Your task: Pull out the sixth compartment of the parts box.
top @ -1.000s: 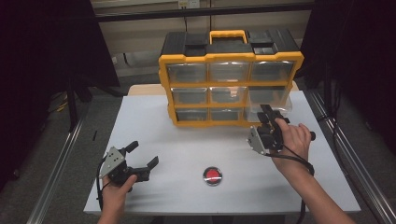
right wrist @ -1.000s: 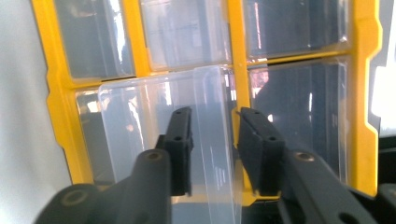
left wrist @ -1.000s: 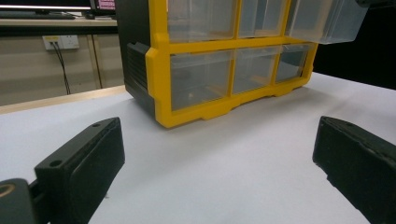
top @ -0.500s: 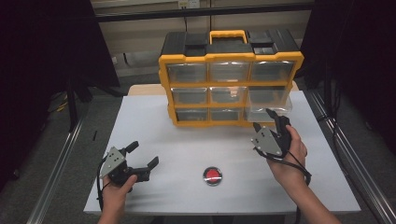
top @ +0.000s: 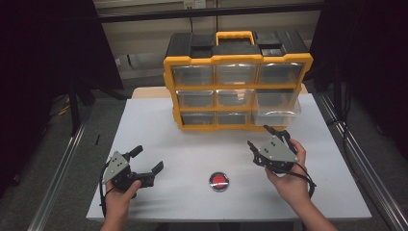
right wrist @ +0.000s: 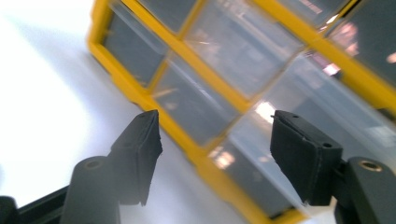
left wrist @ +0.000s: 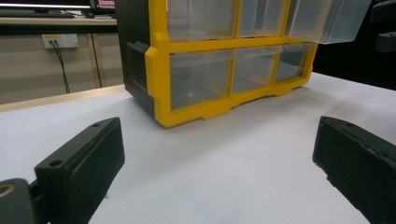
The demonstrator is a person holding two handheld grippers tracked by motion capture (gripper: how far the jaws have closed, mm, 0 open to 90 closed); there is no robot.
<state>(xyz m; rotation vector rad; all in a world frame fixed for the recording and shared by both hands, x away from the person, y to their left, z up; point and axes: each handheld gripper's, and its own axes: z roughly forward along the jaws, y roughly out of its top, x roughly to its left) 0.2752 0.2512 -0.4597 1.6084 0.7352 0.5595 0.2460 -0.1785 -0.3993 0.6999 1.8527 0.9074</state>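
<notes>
On the white surface [top: 192, 144], the left gripper [top: 144, 161] rests at seven o'clock, jaws spread wide and holding nothing. A red button [top: 219, 180] lies at six. At four o'clock the right gripper [top: 263, 138] has just been opening its jaws, with nothing between them. Just beyond it, at one o'clock, a clear drawer [top: 276, 107] juts from the yellow organizer [top: 238, 85].

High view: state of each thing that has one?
Organizer cabinet: upright at the table's far side.
Middle-row right drawer: pulled out, looks empty.
Other drawers: pushed in.
Red button: on the table between the hands, untouched.
Left gripper: open, nothing between the jaws.
Right gripper: jaws just opening, nothing between them, short of the drawer.
</notes>
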